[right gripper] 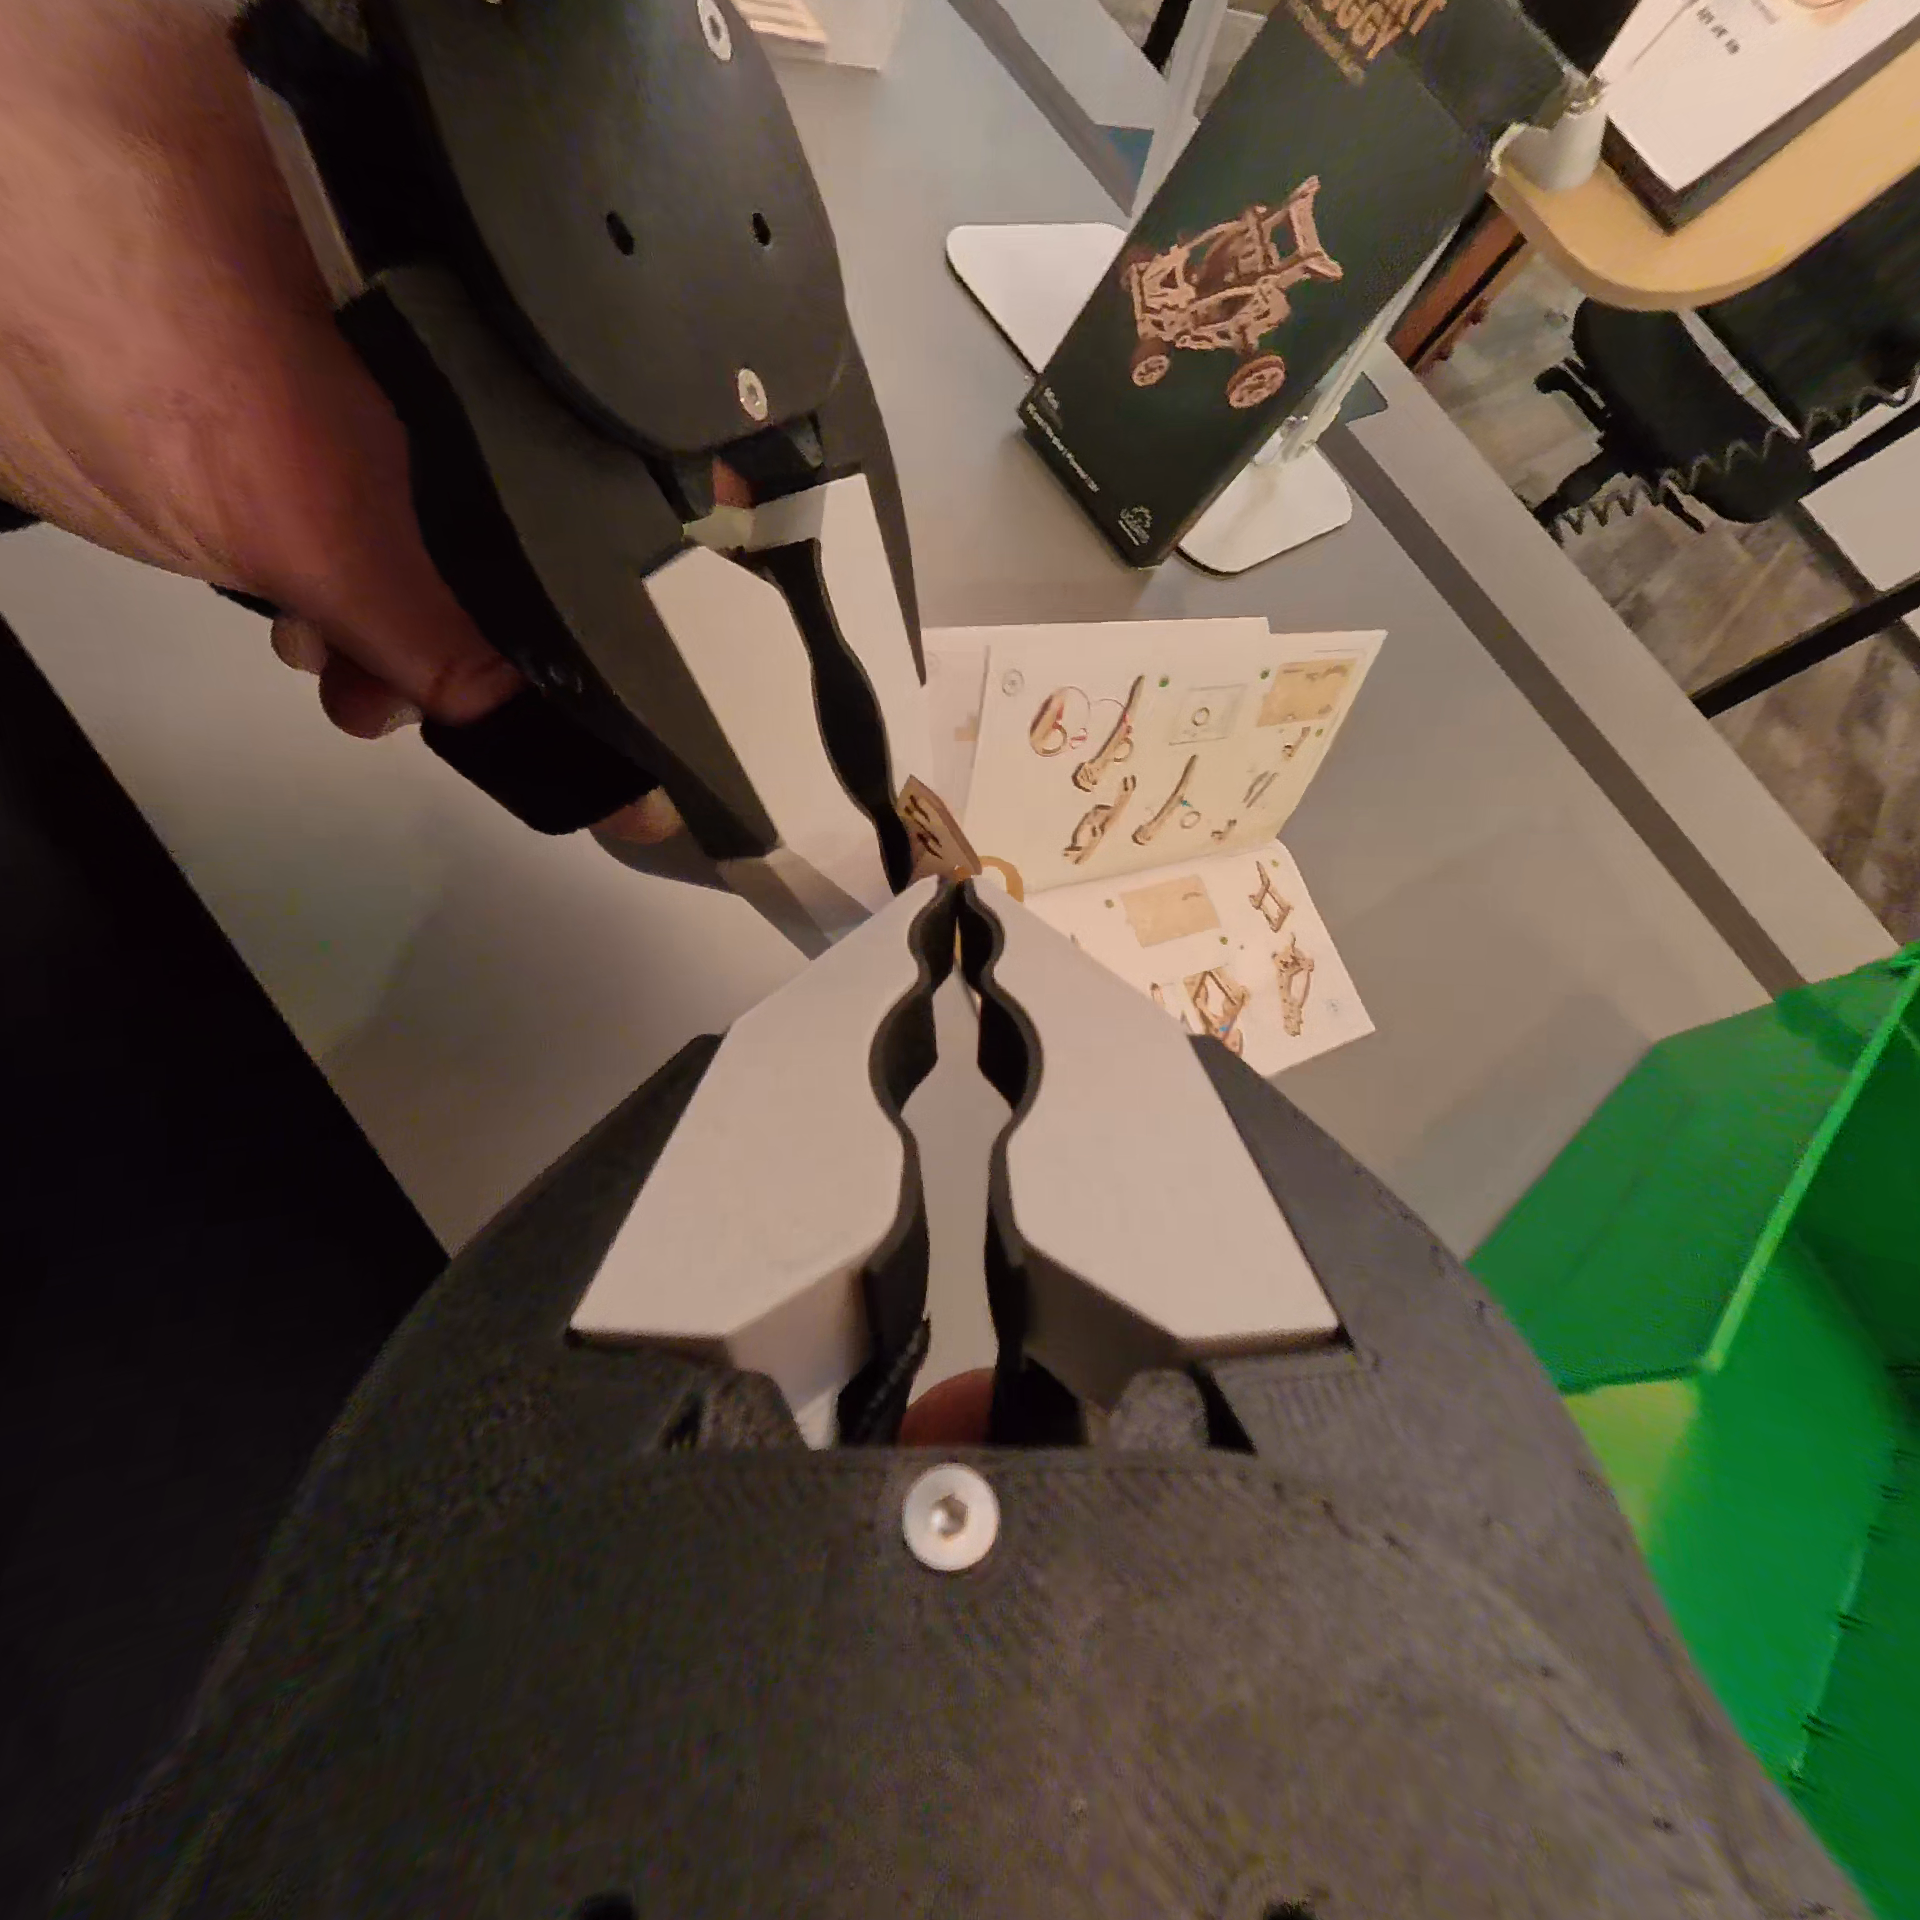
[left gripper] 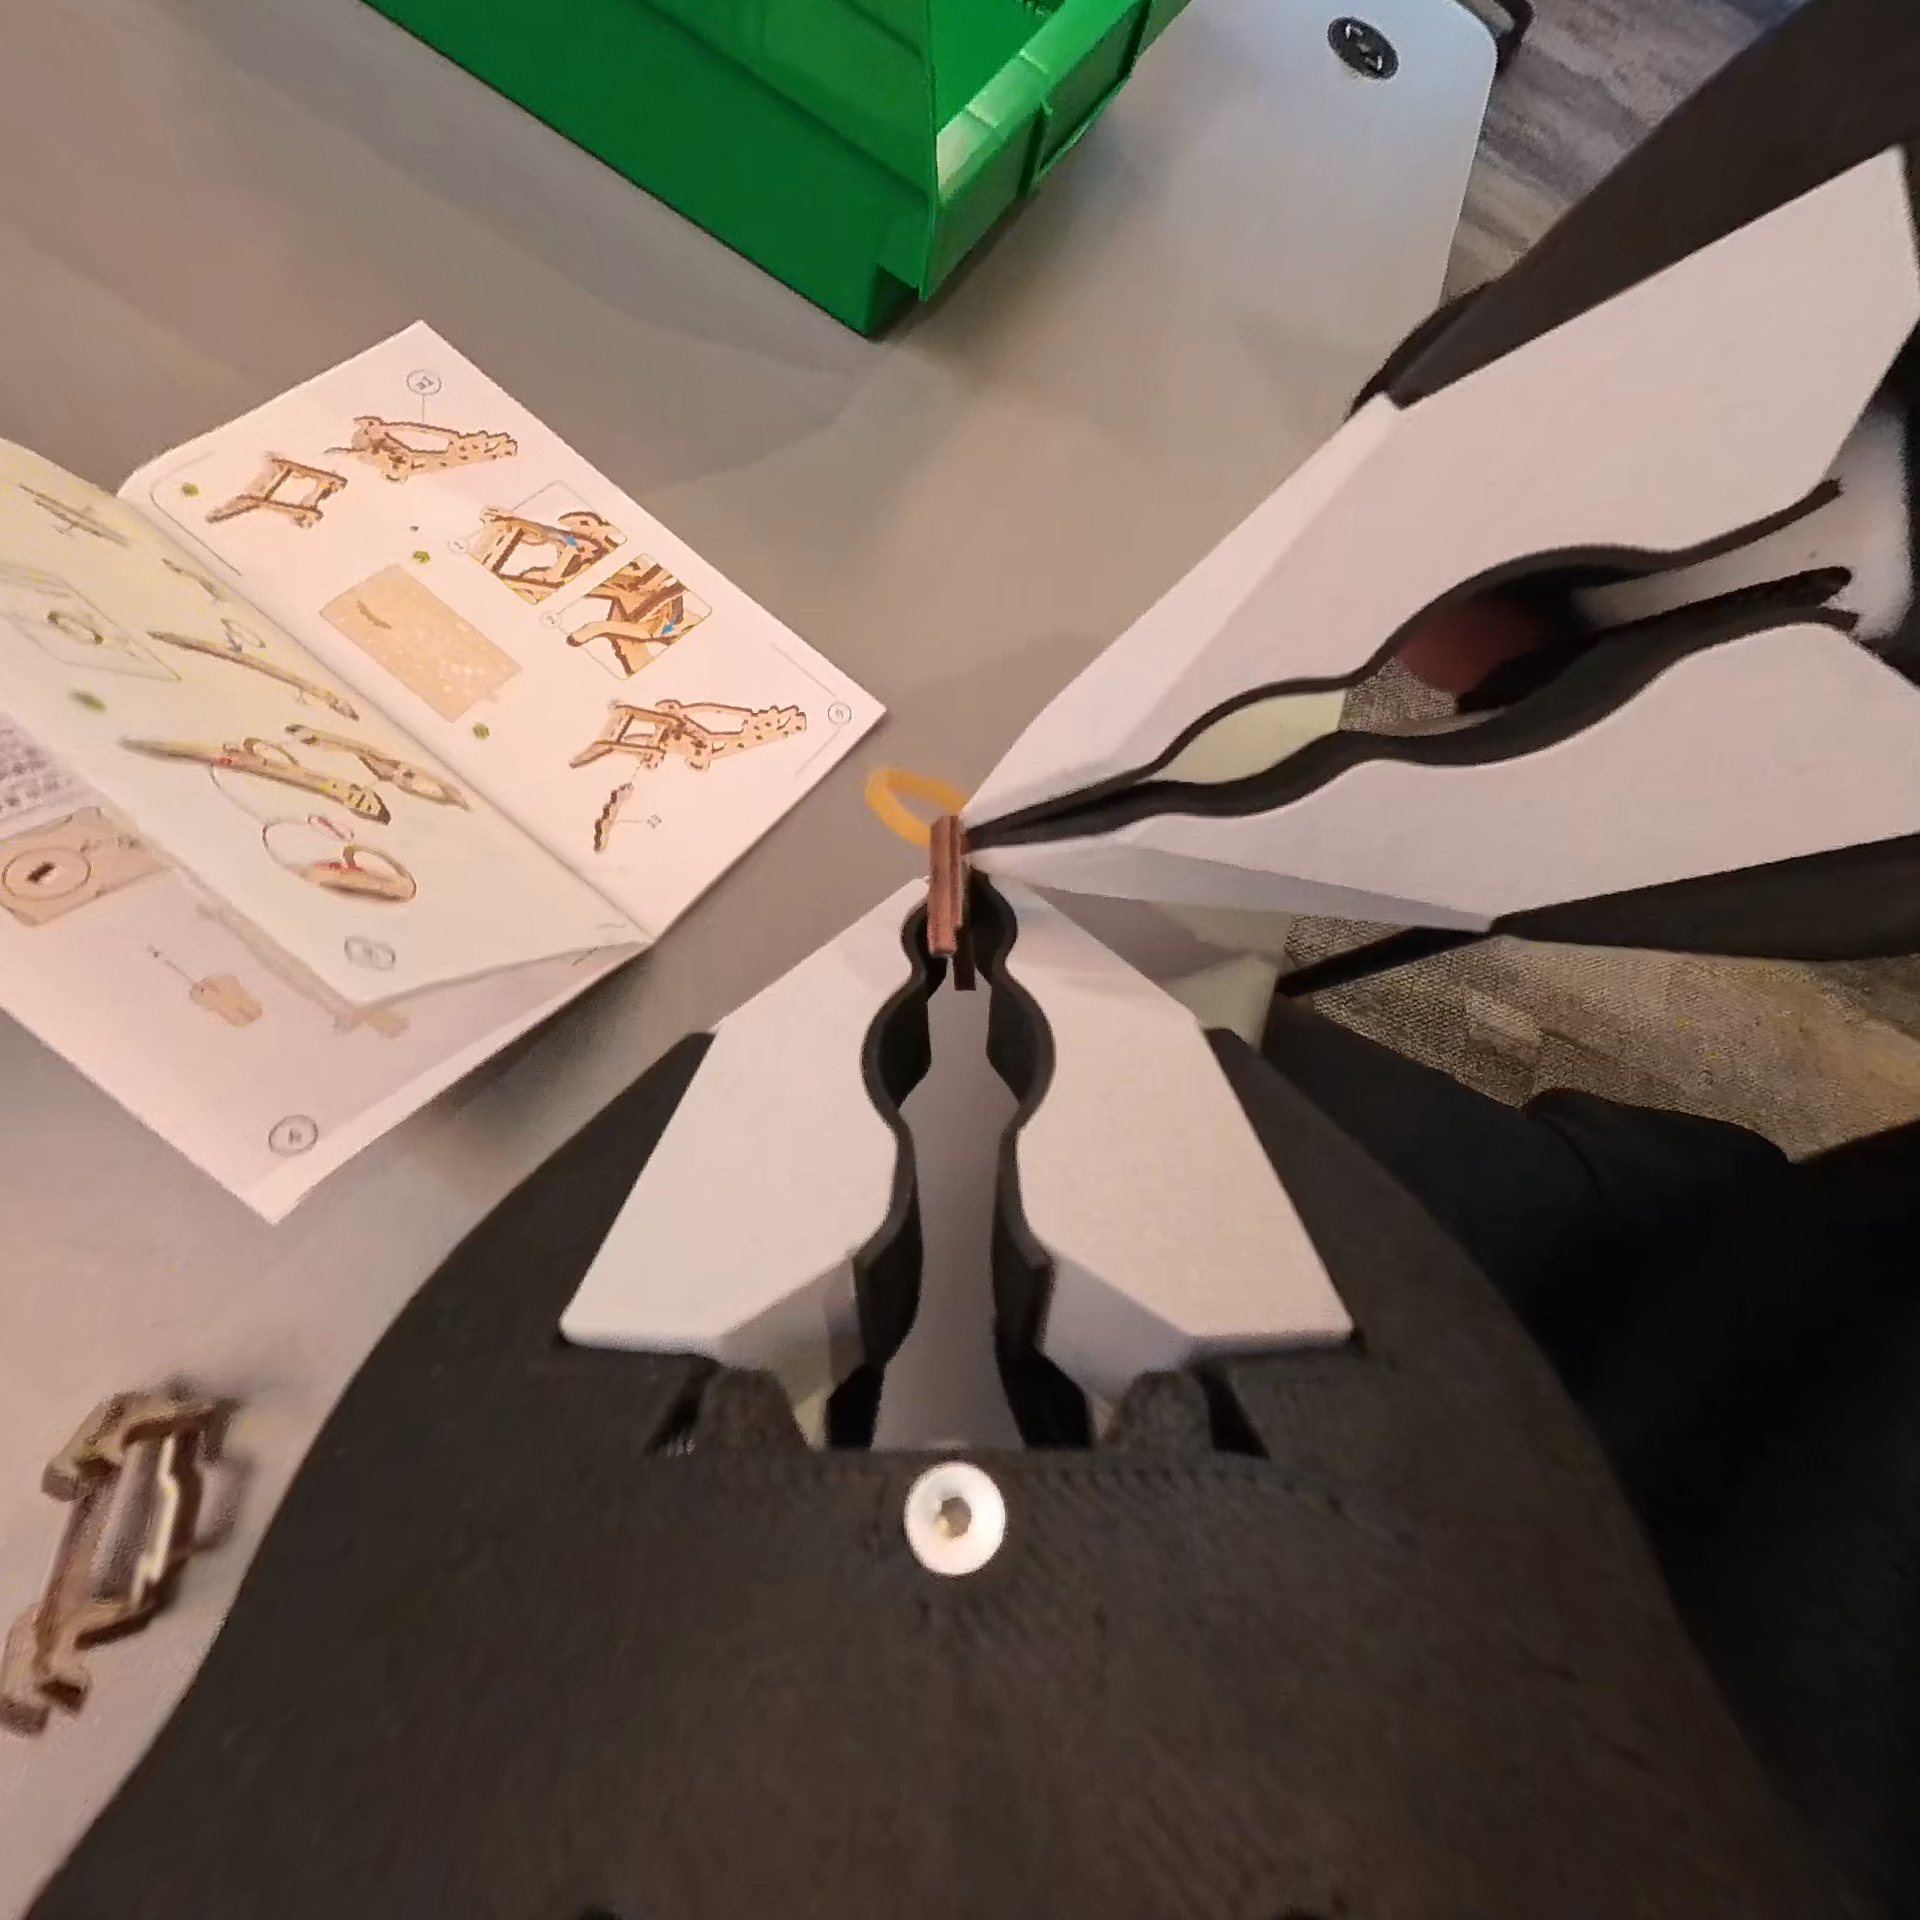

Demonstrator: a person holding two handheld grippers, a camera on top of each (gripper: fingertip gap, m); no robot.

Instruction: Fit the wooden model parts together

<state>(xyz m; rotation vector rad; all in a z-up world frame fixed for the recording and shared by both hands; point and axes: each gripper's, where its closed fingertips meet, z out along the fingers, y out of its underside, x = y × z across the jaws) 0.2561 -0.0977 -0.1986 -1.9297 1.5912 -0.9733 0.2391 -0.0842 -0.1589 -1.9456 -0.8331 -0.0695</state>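
Left wrist view: the left hand-held gripper [left gripper: 951, 914] has its fingers pressed together on a small brown wooden piece [left gripper: 945, 899], seen edge-on and upright at the tips. The right hand-held gripper [left gripper: 971, 831] comes in from the right side, fingers closed, its tips meeting the top of the same wooden piece. A yellow rubber band [left gripper: 909, 805] loops out just left of those tips, touching the piece; which fingers pinch it is hard to tell here. The open instruction booklet [left gripper: 416, 727] lies flat on the grey tabletop [left gripper: 727, 436], left of the wooden piece. A green bin [left gripper: 790, 156] sits beyond the booklet, far side. A partly built wooden assembly [left gripper: 114, 1527] lies on the tabletop well apart from the booklet, near side, blurred.

Right wrist view: the right hand-held gripper [right gripper: 956, 894] is closed, with a thin yellow sliver of the rubber band [right gripper: 1008, 873] between its pads and a loop showing just past the tips. The left hand-held gripper [right gripper: 902, 868], held by a hand [right gripper: 187, 416], reaches down from the upper left and pinches the flat tan wooden piece [right gripper: 930, 826], which touches the right gripper's tips. The booklet [right gripper: 1174, 810] lies right behind the wooden piece. A dark model-kit box [right gripper: 1247, 291] stands upright beyond the booklet. The green bin [right gripper: 1714, 1195] sits to the right of the booklet, near side.
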